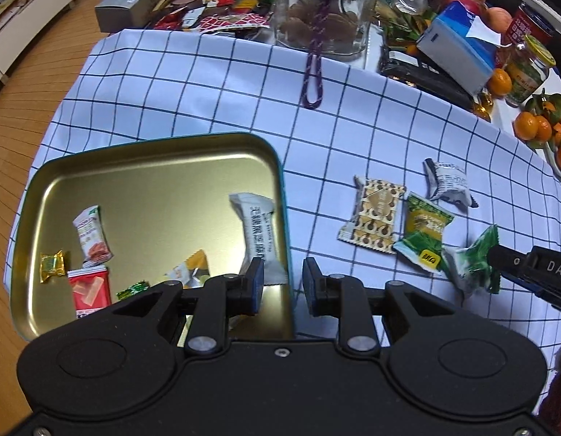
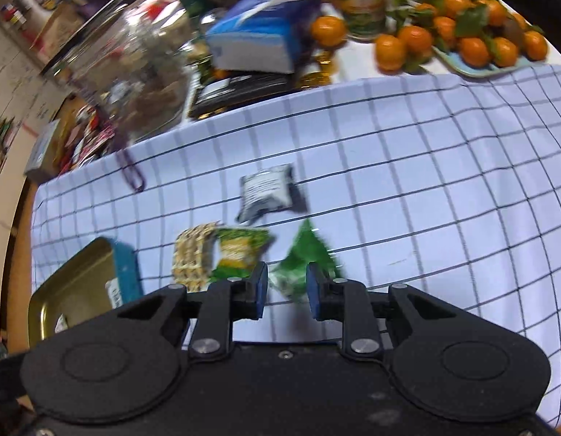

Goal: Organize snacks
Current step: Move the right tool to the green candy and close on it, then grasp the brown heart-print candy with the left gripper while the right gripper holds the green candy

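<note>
While the left wrist view is sharp, the right wrist view is smeared with blur, so each shows things the other does not. From the left gripper (image 1: 282, 285) the gold tin tray (image 1: 149, 167) lies open to view on the checked cloth (image 1: 208, 83) covering the table. Inside it are a white bar wrapper (image 1: 257, 232) against the near right wall, an orange-and-white packet (image 1: 91, 236), a small gold candy (image 1: 52, 266), a red packet (image 1: 89, 287), a small green candy (image 1: 133, 290) and a yellow-and-white wrapper (image 1: 191, 270). The left jaws stand apart with nothing between them, straddling the tray's blue right rim.

Only a corner of that tray (image 2: 80, 276) shows in the right wrist view, and its contents are mostly hidden there. To the right of the tray, on the cloth, lie a brown patterned packet (image 1: 373, 218), a green-and-yellow packet (image 1: 424, 234) touching it, and a grey-white packet (image 1: 449, 183) a little farther back.

The right gripper (image 2: 287, 292) has its jaws closed on a green-and-white packet (image 2: 302, 261); the left view shows the same packet (image 1: 471, 263) pinched at its end by the black fingertip coming in from the right edge, just beside the green-and-yellow one.

The right view alone shows a full plate of tangerines (image 2: 473, 41) beyond the cloth.
</note>
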Tool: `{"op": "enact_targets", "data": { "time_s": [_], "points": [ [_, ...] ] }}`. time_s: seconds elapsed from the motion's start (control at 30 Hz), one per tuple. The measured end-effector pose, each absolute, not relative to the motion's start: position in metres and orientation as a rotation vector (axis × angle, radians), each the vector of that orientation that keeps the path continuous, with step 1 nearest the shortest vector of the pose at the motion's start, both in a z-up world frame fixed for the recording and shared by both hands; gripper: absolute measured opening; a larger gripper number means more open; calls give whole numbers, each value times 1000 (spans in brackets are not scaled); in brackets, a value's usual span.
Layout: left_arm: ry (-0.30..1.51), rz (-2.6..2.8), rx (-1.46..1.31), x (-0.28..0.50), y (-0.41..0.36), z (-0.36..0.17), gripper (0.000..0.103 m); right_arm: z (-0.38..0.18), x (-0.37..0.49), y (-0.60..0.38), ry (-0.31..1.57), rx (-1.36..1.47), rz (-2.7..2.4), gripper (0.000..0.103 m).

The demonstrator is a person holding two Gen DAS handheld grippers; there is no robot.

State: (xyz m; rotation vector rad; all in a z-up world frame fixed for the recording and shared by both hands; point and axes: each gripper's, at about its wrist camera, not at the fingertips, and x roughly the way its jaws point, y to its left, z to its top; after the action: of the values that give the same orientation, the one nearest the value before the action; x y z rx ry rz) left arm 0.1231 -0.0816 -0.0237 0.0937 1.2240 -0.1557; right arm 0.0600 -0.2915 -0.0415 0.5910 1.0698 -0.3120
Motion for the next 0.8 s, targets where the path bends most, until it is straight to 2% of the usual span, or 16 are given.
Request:
{"op": "enact_targets", "data": {
  "time_s": [0.33, 0.5, 0.8],
  "points": [
    [1261, -178, 60, 138, -103, -29, 34, -54, 68, -310, 1077, 699, -369, 28],
    [1281, -174, 31, 144, -106, -32, 34, -62, 73, -307, 1097, 713, -368, 36],
    [1285, -173, 19, 149, -109, -33, 34, -69, 78, -302, 1122, 735, -350, 42]
  ]
}}
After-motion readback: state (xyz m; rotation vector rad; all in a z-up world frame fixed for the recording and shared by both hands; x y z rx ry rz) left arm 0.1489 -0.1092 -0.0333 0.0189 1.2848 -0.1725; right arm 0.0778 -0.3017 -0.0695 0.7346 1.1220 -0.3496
